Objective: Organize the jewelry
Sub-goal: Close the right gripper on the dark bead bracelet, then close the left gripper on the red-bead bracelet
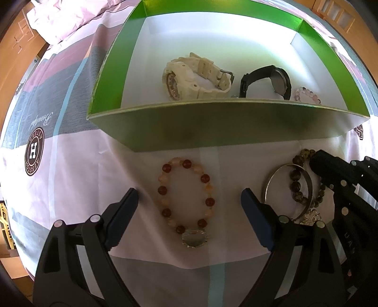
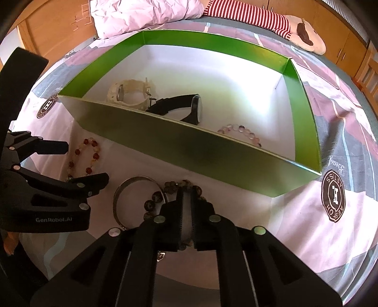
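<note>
A green box point(image 1: 212, 122) with a white floor holds a cream watch point(image 1: 196, 78), a black watch point(image 1: 267, 81) and a pale pink bead bracelet point(image 1: 307, 94). In front of it on the bedsheet lies a red-and-peach bead bracelet point(image 1: 186, 200) between the open fingers of my left gripper point(image 1: 189, 200). To its right lie a silver bangle point(image 1: 288, 191) and a dark speckled bead bracelet point(image 1: 297, 184). My right gripper point(image 2: 186, 191) is shut on the dark bead bracelet point(image 2: 172, 185), beside the bangle point(image 2: 137, 181).
The box point(image 2: 189, 146) sits on a pink and grey patterned bedsheet point(image 2: 307, 224). A pink pillow point(image 2: 146, 14) and a striped plush toy point(image 2: 271, 21) lie behind it. Wooden cabinets point(image 2: 330, 28) stand around the bed.
</note>
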Demonstrator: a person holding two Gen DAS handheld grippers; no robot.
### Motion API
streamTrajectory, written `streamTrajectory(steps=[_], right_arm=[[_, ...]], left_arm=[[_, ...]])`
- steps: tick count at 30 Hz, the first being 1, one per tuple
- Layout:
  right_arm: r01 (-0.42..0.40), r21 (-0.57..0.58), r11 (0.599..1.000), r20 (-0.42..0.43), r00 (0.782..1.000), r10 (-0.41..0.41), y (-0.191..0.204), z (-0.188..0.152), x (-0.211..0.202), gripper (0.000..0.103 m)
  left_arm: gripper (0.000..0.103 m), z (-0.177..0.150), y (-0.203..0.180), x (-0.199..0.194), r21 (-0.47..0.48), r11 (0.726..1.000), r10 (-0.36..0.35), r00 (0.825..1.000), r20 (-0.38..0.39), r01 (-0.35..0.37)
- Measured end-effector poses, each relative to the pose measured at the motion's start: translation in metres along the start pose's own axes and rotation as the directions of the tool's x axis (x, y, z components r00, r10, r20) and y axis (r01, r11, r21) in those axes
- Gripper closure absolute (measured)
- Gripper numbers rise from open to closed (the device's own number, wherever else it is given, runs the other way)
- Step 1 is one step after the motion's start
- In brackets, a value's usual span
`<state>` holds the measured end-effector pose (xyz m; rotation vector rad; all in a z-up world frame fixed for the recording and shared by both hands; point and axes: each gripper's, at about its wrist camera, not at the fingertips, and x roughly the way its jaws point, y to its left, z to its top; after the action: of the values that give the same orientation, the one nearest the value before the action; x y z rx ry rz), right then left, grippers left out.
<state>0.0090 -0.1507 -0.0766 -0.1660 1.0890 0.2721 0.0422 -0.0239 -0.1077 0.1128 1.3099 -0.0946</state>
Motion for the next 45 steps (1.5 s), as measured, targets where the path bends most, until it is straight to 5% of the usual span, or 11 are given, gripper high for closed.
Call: streamTrajectory(steps=[22,32,33,35,45], right_arm=[[0.013,0.027,1.0,-0.024,1.0,-0.012,-0.012,0.0,0.006,0.066],[0.048,-0.022,0.999,-0.041,0.998,-0.048,-0.006,-0.004,0.013,0.066],[0.042,-0.023,0.999,-0.039,0.998,-0.043,-0.005,-0.004,0.013,0.068],[0.024,-0.035,0.999,-0.035,0.999,-0.025,-0.002,-0.005,0.012,0.089],[-0.046,-0.005,0.999,0.064,0.997,0.046,-0.003,0.005,-0.02,0.092]], left_arm=[[0.013,0.001,-0.003,0.0,0.01,1.0,0.01,1.0,0.001,-0.01],[0.013,0.0,-0.006,0.0,0.015,1.0,0.013,1.0,0.005,-0.013],[0.013,0.0,-0.006,0.0,0.015,1.0,0.013,1.0,0.005,-0.013],[0.013,-0.001,-0.006,0.0,0.015,1.0,0.014,1.0,0.006,-0.014],[0.013,0.006,0.015,-0.011,-0.042,0.998,-0.052,0.998,0.022,0.053]])
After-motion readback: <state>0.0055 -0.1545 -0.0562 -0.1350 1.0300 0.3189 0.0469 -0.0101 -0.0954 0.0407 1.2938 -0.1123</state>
